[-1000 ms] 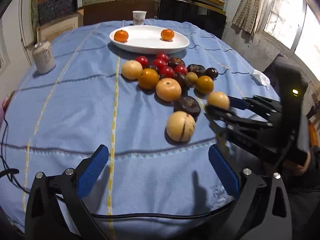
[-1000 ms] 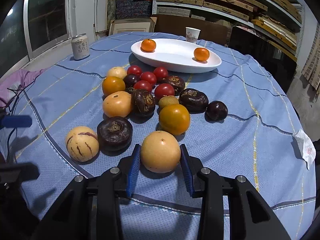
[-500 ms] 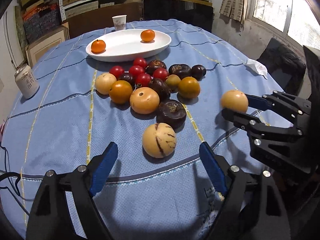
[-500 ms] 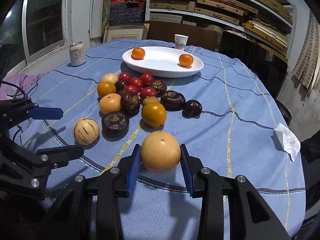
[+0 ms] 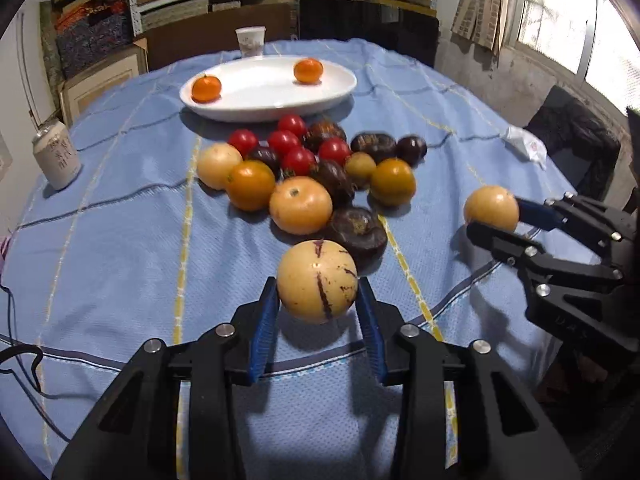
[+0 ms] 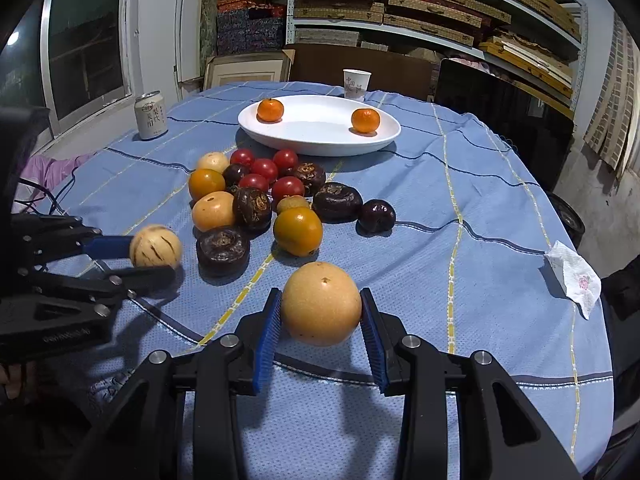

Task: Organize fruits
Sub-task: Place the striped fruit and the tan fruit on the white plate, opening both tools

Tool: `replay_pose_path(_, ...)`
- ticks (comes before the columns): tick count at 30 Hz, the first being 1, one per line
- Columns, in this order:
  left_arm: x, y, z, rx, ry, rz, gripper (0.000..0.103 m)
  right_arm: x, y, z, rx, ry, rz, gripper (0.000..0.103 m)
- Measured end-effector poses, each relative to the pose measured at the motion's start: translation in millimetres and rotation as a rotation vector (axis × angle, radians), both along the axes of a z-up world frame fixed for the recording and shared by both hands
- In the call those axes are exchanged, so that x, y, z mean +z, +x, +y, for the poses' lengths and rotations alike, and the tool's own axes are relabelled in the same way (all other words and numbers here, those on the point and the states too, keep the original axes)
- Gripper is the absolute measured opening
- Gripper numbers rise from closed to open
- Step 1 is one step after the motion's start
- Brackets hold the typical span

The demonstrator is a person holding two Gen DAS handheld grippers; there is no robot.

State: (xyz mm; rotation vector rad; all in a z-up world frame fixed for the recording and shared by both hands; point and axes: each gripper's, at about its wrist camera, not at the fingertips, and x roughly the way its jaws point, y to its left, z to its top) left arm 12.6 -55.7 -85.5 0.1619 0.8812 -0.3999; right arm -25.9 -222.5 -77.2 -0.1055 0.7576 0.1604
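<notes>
I am closing my left tool (image 5: 318, 312) on the pale striped fruit (image 5: 317, 281); its blue pads are standing at both sides of the fruit, and they seem to be touching it. My right tool (image 6: 320, 322) is holding the plain yellow-orange fruit (image 6: 321, 303) narrowly between its pads, a little above the blue cloth of the desk (image 6: 500, 216).

I am judging that the step in hand is the picking up: one fruit is taken, the second is just being gripped. The next move is probably calling for lifting both and carrying them over the heap of fruits (image 5: 320, 176) to the white plate (image 5: 256, 92), where two small oranges are already lying. I should be keeping height over the heap, so nothing is rolling away.

The left view is showing the right tool from the side, with its fruit clear of the cloth. The right view is showing the can (image 6: 151, 115) and the crumpled tissue (image 6: 576, 280) more clearly.
</notes>
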Motion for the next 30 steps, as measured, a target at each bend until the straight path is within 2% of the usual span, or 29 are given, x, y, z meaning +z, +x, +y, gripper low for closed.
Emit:
replay_pose_path(6,49.1,15.7,21.5,0.044,-0.021,-0.112,0.038,25.9,25.1,-9.2,0.000,0.018,-0.028,0.039)
replay_pose_path(11,83.7,64.8,26.2,0.067,-0.039,-0.147,0.038,65.0,72.1,-14.8,0.013,0.021,-0.079,0.039)
replay_pose_path(14,92.2,105.8,13.4,0.070,-0.031,-0.154,0.038,79.7,116.5,-13.8,0.006,-0.005,-0.091,0.039)
replay_pose_path(17,86.4,160.3,3.1,0.086,-0.058,-0.093,0.038,80.2,166.3,-11.8,-0.001,-0.023,-0.083,0.039)
replay_pose_path(19,77.1,190.2,-1.3,0.109,-0.050,-0.071,0.038,74.1,195.4,-9.9,0.001,-0.026,-0.063,0.039)
replay_pose_path(22,55.9,236.4,-6.6,0.133,-0.040,-0.007,0.038,54.0,240.6,-9.4,-0.012,-0.030,-0.009,0.039)
replay_pose_path(28,24.6,283.8,-13.8,0.134,-0.012,0.068,0.039,24.0,284.9,-3.0,0.012,-0.022,0.053,0.040)
replay_pose_path(29,21.9,287.3,-14.1,0.132,-0.011,0.076,0.039,23.5,286.8,-1.4,0.015,-0.028,0.043,0.042)
replay_pose_path(30,21.1,289.6,-14.1,0.131,-0.008,0.075,0.051,24.9,286.6,-0.7,0.014,-0.037,0.029,0.054)
